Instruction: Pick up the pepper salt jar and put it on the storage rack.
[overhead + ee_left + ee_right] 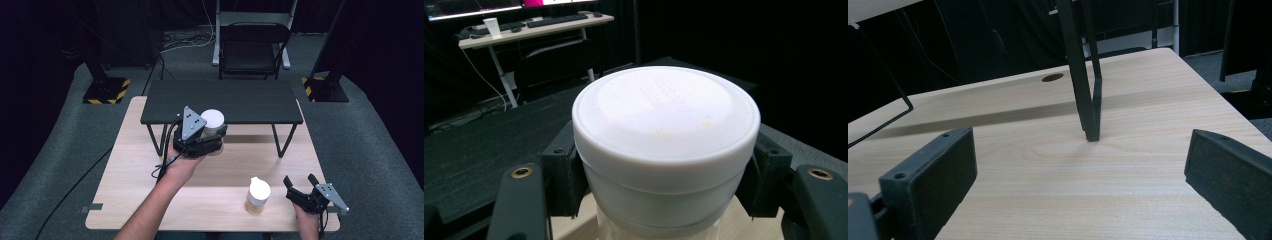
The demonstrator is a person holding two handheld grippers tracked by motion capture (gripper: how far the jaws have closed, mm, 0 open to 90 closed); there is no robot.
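My left gripper (215, 137) is shut on a clear jar with a white lid (212, 120), holding it up just in front of the black shelf's (222, 100) front edge. In the left gripper view the jar (664, 130) sits between the two pads, which press on its sides below the lid. A second white-lidded jar (258, 195) stands on the wooden table (150, 200) near the front. My right gripper (301, 181) rests at the table's front right corner, open, with nothing between its fingers (933, 175).
The black shelf stands on thin wire legs (1088, 90) across the back half of the table. A black chair (252, 47) is behind the table on the grey carpet. Cables trail off the table's left side.
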